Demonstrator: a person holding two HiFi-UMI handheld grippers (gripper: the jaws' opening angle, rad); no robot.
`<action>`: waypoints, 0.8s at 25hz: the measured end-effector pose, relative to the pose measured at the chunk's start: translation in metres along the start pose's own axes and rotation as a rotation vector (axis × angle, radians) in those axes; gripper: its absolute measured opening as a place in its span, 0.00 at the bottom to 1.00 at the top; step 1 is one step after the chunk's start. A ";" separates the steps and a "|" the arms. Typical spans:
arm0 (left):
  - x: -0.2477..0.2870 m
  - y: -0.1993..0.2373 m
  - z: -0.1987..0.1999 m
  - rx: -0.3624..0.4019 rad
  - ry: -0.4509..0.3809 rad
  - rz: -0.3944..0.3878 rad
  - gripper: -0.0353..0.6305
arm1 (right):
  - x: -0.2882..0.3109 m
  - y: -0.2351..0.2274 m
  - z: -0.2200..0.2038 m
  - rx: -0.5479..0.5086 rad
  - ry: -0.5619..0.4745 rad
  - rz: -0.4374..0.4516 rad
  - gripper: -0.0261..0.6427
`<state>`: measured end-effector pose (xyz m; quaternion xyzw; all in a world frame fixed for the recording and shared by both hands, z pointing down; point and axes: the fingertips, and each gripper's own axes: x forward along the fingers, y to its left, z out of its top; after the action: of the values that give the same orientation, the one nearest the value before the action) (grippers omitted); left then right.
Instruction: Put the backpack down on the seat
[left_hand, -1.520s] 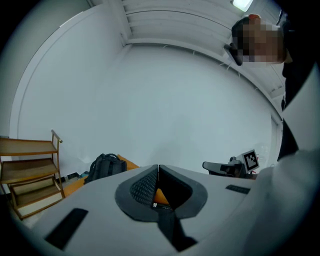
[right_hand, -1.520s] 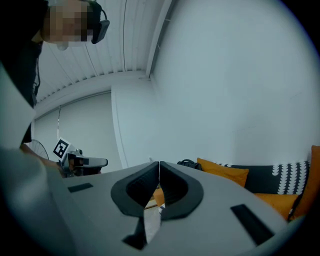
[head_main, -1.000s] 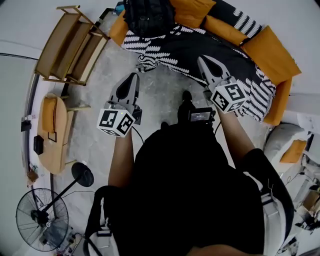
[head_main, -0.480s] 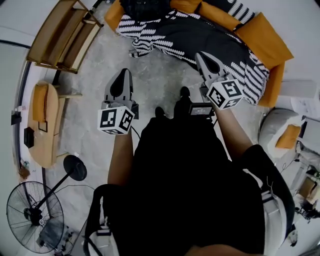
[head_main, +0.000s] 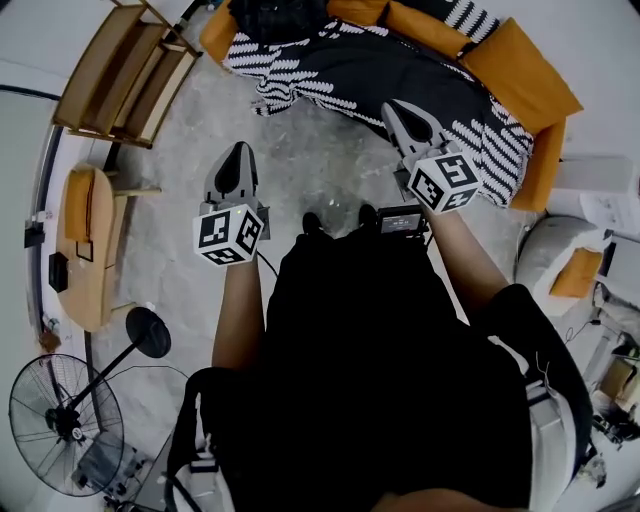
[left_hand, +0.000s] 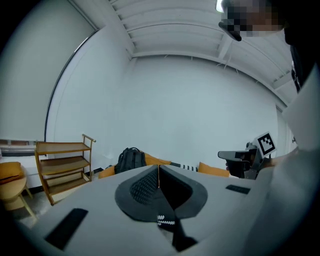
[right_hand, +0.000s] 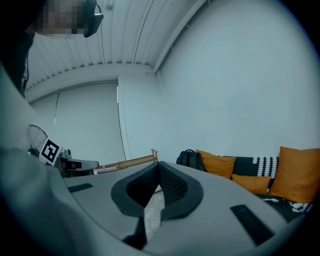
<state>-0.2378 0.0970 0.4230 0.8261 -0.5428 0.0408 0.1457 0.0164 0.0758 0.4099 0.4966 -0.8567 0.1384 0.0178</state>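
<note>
The black backpack (head_main: 278, 14) stands upright at the left end of the sofa (head_main: 520, 80), on its black-and-white blanket (head_main: 340, 70). It also shows as the backpack (left_hand: 131, 160) in the left gripper view and as the backpack (right_hand: 189, 158) in the right gripper view. My left gripper (head_main: 238, 150) hangs over the grey floor, well short of the sofa, shut and empty. My right gripper (head_main: 392, 105) is just short of the sofa's front edge, also shut with nothing between its jaws. Neither gripper touches the backpack.
A wooden shelf rack (head_main: 120, 75) stands left of the sofa. A round wooden side table (head_main: 80, 245) and a floor fan (head_main: 62, 435) are at the left. A grey pouffe with an orange cushion (head_main: 575, 272) sits at the right. My feet (head_main: 340, 220) are on bare concrete.
Both shut grippers have drifted a little left in the head view, and the left one has dipped. The sofa and backpack have slid toward the top edge of the view.
</note>
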 end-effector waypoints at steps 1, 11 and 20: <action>0.005 -0.007 -0.002 0.004 0.012 0.000 0.08 | -0.004 -0.006 -0.002 0.006 0.007 0.001 0.09; 0.028 -0.060 -0.012 -0.025 0.041 -0.023 0.08 | -0.036 -0.057 -0.013 0.031 0.037 0.018 0.09; 0.041 -0.087 -0.007 -0.062 0.039 -0.049 0.08 | -0.032 -0.072 -0.016 0.066 0.045 0.061 0.09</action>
<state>-0.1415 0.0945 0.4225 0.8334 -0.5204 0.0366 0.1826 0.0925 0.0735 0.4355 0.4672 -0.8659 0.1783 0.0162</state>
